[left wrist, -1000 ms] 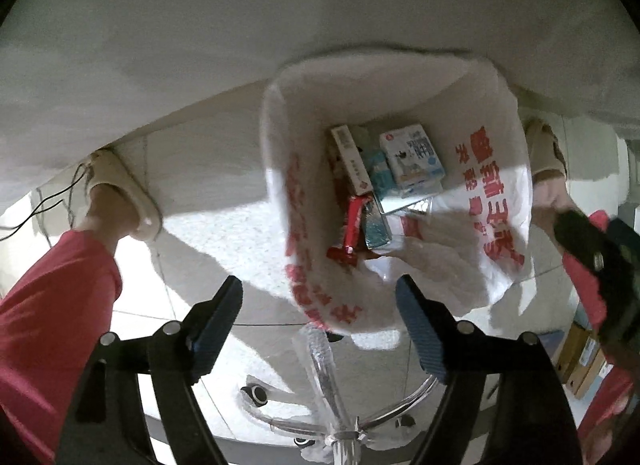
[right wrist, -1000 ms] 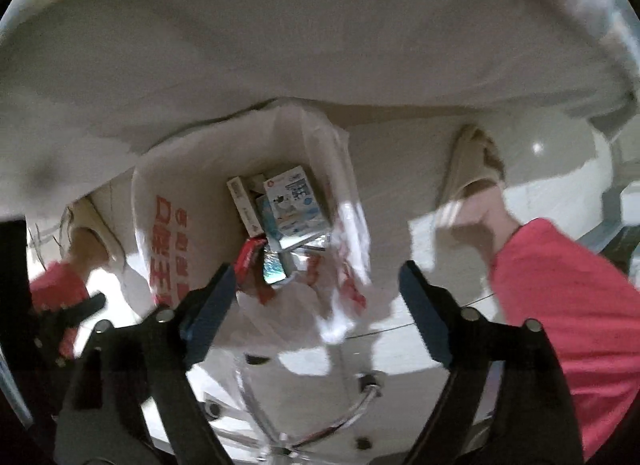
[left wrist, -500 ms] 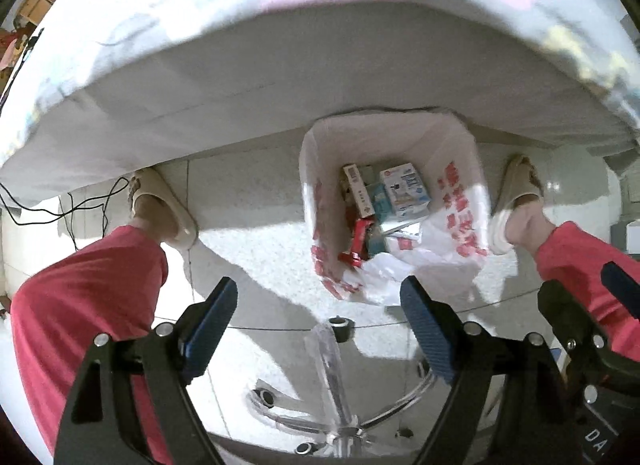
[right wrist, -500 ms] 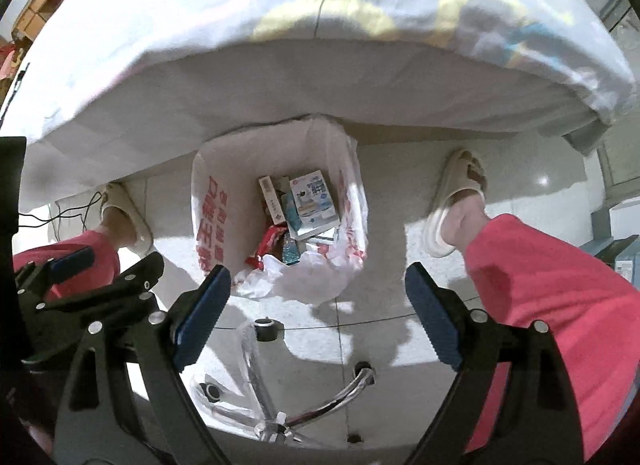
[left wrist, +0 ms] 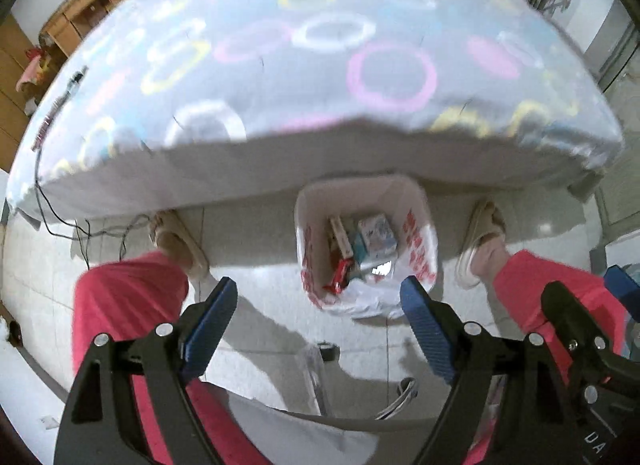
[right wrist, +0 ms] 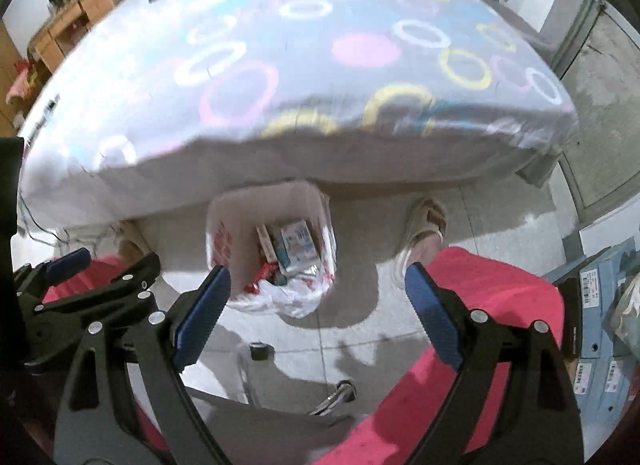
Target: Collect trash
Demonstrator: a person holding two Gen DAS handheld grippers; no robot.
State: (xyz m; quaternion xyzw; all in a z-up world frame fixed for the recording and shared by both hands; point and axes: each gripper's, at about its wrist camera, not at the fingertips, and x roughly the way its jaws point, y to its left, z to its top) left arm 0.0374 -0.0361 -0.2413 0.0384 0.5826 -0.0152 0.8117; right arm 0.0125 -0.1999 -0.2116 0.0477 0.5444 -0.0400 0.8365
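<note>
The left gripper (left wrist: 318, 299) is standing wide, its two blue pads (left wrist: 210, 327) holding nothing and touching nothing; its jaws have just been opening a little further, with only air between them. The right gripper (right wrist: 318, 291) is likewise gaping wide and empty, pointing steeply down at the floor.

Below both, one white plastic bag (left wrist: 418, 201) with red printed characters, too blurred to read, is sitting open on the pale tiled floor (left wrist: 260, 289), just in front of the edge of a table covered by a cloth with coloured rings (left wrist: 320, 65). Inside the bag the trash is lying in a small heap: one white-and-blue drink carton (left wrist: 378, 235), one narrow white box with a red end (left wrist: 340, 237), one red wrapper (left wrist: 342, 275) and some silvery foil; the printing on them is not legible.

Two legs in red trousers (left wrist: 128, 297) are flanking the bag, each foot in a beige slipper (left wrist: 482, 239). A chrome swivel-chair base (right wrist: 336, 395) is showing beneath the grippers. At the right, blue binders (right wrist: 600, 325) with barcode labels are standing.
</note>
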